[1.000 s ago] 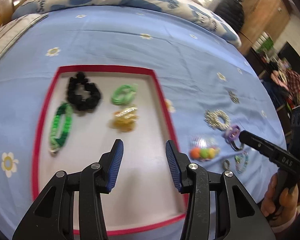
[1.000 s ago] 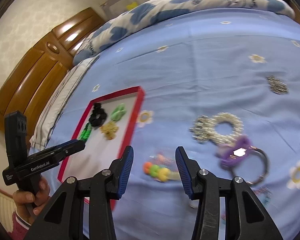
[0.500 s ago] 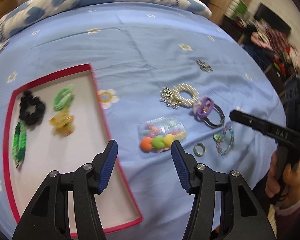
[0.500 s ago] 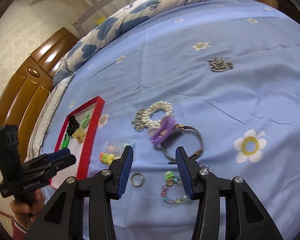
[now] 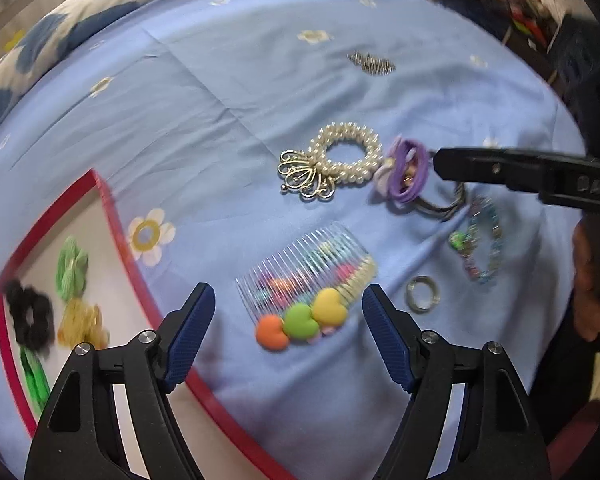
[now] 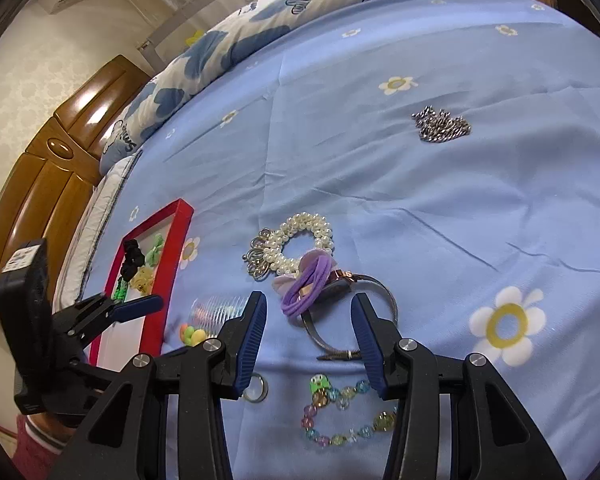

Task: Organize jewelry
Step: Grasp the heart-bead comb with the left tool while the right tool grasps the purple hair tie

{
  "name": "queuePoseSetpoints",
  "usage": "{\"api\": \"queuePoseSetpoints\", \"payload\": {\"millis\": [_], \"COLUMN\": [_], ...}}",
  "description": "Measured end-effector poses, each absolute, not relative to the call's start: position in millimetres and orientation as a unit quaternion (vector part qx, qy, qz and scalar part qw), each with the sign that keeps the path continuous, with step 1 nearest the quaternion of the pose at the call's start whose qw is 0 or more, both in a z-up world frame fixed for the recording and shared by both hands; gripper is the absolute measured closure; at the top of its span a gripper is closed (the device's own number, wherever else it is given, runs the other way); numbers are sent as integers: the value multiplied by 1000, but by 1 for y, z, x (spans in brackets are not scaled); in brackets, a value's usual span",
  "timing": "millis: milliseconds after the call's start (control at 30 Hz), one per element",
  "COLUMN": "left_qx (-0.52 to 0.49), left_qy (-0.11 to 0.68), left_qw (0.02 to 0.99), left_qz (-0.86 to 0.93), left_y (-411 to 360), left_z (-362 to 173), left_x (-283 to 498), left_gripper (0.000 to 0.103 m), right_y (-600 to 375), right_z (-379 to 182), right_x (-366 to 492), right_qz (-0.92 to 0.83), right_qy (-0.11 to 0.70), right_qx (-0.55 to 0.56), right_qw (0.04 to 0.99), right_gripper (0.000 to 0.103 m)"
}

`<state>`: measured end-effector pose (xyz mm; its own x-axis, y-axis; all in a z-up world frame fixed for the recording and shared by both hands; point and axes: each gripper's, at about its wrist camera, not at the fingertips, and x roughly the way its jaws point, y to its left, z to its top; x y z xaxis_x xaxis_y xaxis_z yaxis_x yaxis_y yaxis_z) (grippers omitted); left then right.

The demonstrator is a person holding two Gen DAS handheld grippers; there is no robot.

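Observation:
My left gripper (image 5: 289,304) points down over a clear comb with orange, green and yellow hearts (image 5: 300,280). Its jaws are opening, the comb lies between the pads, and they do not touch it. My right gripper (image 6: 308,304) is open above a purple hair tie (image 6: 306,290) that lies on a metal watch band (image 6: 380,284). Beside these lie a pearl scrunchie with a gold charm (image 5: 340,132), a small ring (image 6: 265,394) and a beaded bracelet (image 6: 340,436). The red-rimmed tray (image 5: 112,216) at the left holds a black scrunchie (image 5: 30,316) and green and yellow pieces.
Everything lies on a blue flowered bedsheet. A silver chain (image 6: 440,124) sits apart, farther back. A blue-and-white quilt (image 6: 260,20) runs along the far side, with a wooden headboard (image 6: 52,168) at the left. A hand (image 5: 592,280) holds the right gripper's handle.
My left gripper has swung from above the tray rightwards to over the comb, and its jaws have widened. My right gripper has shifted from the comb to over the purple hair tie.

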<state>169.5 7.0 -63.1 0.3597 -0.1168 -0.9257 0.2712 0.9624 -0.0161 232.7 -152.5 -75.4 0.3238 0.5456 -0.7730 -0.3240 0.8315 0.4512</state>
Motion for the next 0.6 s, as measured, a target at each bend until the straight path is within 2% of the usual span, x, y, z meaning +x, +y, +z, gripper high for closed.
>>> {"api": "queuePoseSetpoints", "payload": {"millis": [200,267,333,367,400,500,533,600], "left_qx": [108,102,91,90,89,84,72,31], "left_qy": [566,560,551,547,542,527,525,533], "left_qw": [806,811,817,819,822,833,834,828], "left_qz": [-137,-138,-145,-145,-148,-150,-155,-172], "left_y": [-5,-5,-5,-8,-10,-11,-9,-4], "left_z": [-80,-80,-76,-74,-70,-57,-53,-50], "left_x": [180,179,177,177,175,169,170,169], "left_gripper": [26,30,46,49,58,74,100,103], "right_y": [-142,-138,-137,-136,-136,-139,-139,-143], "right_z": [-83,-85,-88,-89,-90,-88,-87,-83], "right_x": [240,242,244,245,245,244,244,241], "right_qz": [273,270,266,263,259,256,256,258], "right_qy": [524,524,526,526,526,523,520,514], "right_qx": [103,98,93,89,84,83,82,88], "right_qw": [800,801,803,804,806,809,811,813], "right_gripper": [56,57,62,68,83,97,98,98]}}
